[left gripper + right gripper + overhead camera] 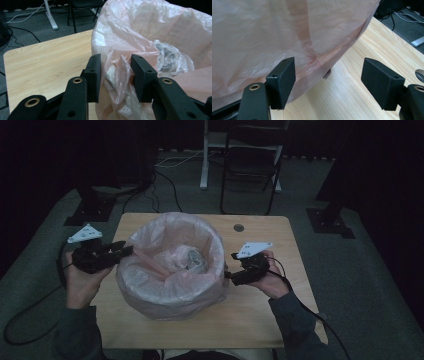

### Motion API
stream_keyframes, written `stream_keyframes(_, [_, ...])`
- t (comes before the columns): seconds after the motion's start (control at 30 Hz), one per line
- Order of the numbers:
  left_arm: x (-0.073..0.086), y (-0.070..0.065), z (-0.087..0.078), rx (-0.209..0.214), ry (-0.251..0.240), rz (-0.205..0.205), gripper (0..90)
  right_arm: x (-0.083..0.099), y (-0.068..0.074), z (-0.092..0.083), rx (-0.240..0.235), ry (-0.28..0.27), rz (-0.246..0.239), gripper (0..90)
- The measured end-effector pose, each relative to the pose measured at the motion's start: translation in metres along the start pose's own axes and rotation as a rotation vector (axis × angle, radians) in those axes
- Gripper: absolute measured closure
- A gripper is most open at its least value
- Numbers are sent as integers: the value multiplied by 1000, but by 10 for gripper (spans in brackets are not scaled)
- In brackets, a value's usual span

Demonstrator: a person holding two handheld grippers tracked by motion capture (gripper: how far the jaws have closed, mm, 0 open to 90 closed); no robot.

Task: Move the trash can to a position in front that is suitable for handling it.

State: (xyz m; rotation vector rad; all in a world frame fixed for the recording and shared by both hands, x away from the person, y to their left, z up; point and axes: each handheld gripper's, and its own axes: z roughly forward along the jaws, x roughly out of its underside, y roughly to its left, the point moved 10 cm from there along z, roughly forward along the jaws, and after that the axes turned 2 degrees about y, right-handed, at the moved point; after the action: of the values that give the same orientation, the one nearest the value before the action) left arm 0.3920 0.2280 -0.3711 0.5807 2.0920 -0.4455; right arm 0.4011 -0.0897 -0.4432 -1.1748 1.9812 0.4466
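Note:
A round bin lined with a pink plastic bag [170, 285] stands in the middle of the wooden table [250, 320]. Crumpled clear plastic [192, 260] lies inside it. My left gripper [127, 250] is at the bag's left rim. In the left gripper view its jaws [116, 75] straddle a loose fold of the pink bag [120, 67], still apart, and the clear plastic [170, 60] shows beyond. My right gripper [230, 265] sits at the bin's right side. In the right gripper view it [328, 80] stands open, its left jaw against the bag wall [262, 37], bare table between the jaws.
A grommet hole [238, 227] sits in the table's far right part. Behind the table are a black folding chair [252, 165], a white stand leg [205, 155] and cables on the grey floor. Black stand bases flank the table at both sides.

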Motion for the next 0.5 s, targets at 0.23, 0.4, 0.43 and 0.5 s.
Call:
stream_keyframes(0.23, [-2, 1, 6, -4, 7, -4, 619, 2, 8, 4, -45, 2, -8, 270])
stream_keyframes(0.4, [-6, 7, 12, -24, 13, 8, 621, -6, 8, 15, -24, 17, -21, 277])
stream_keyframes(0.43, [-6, 8, 12, -25, 9, 3, 622, -8, 8, 16, -25, 17, -22, 277])
stream_keyframes(0.5, [-7, 13, 14, -24, 1, -3, 621, -11, 7, 19, -23, 14, -19, 278])
